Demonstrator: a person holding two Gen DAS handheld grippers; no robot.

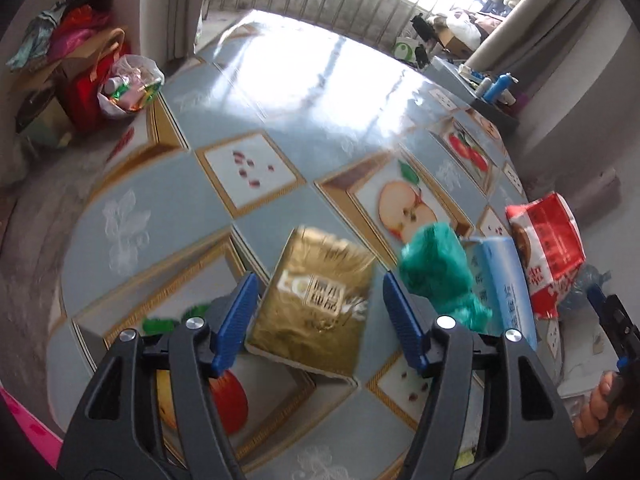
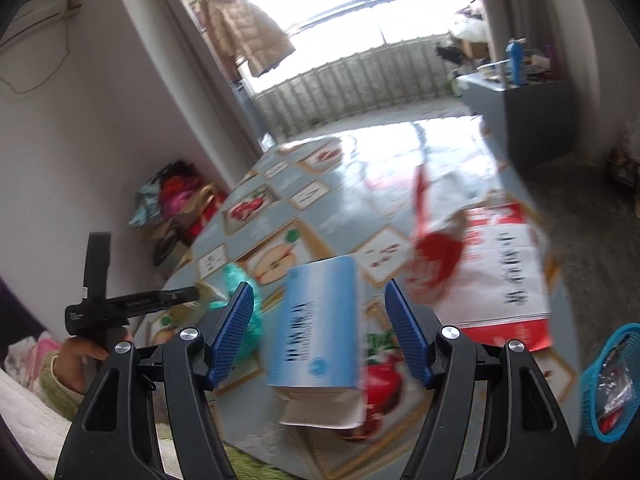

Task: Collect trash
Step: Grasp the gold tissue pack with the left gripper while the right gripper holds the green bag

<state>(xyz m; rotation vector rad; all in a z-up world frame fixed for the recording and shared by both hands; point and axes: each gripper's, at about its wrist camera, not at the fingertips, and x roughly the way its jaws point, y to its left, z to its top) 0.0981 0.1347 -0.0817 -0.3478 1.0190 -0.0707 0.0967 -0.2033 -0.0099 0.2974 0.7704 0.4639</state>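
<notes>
My left fingers (image 1: pixel 316 320) stand wide around a crinkly gold foil packet (image 1: pixel 316 296); my right fingers (image 2: pixel 318 330) gape around a flat blue carton (image 2: pixel 320 320) on the glossy table (image 1: pixel 280 92).

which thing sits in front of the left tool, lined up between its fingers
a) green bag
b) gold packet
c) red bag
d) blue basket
b: in the left wrist view the gold packet lies on the table between the open left tool's fingers, not gripped.
</notes>
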